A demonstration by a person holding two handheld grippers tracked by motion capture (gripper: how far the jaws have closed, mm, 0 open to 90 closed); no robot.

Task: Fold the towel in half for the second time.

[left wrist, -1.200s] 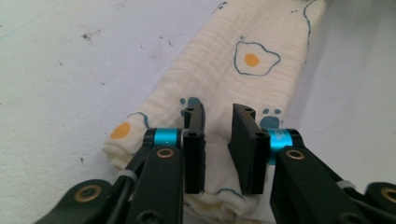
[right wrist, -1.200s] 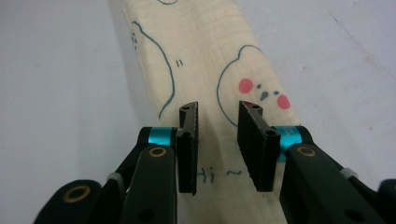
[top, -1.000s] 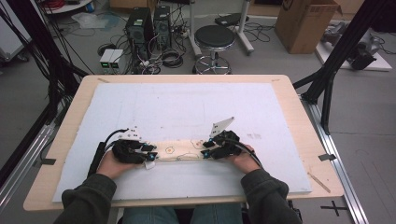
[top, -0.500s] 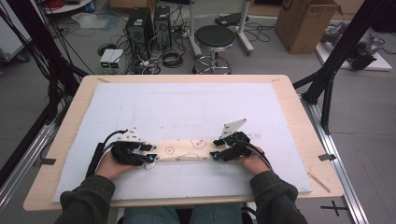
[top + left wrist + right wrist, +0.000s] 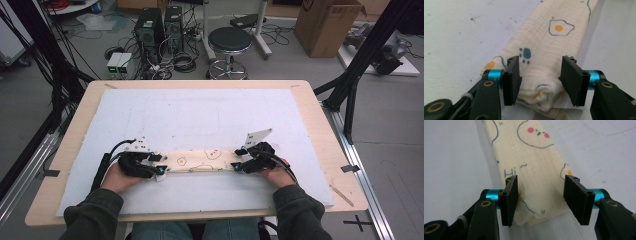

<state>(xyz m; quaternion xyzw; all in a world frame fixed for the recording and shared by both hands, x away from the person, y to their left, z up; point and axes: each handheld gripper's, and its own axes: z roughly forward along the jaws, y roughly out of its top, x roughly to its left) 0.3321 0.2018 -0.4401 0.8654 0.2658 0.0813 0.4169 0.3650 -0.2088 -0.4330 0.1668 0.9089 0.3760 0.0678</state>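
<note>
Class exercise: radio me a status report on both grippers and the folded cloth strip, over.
Left gripper and right gripper jaws just opening, straddling the ends of the cloth strip, not clamping. Strip flat on white mat. Nothing in the way.

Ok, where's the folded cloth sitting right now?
In the high view the folded cloth lies as a long strip on the white mat, near the table's front edge, between the left hand-held gripper and the right hand-held gripper.

left claw [image 5: 159, 170] at cloth strip [image 5: 200, 161] left end | right claw [image 5: 239, 163] at right end | white mat [image 5: 200, 115]
</note>
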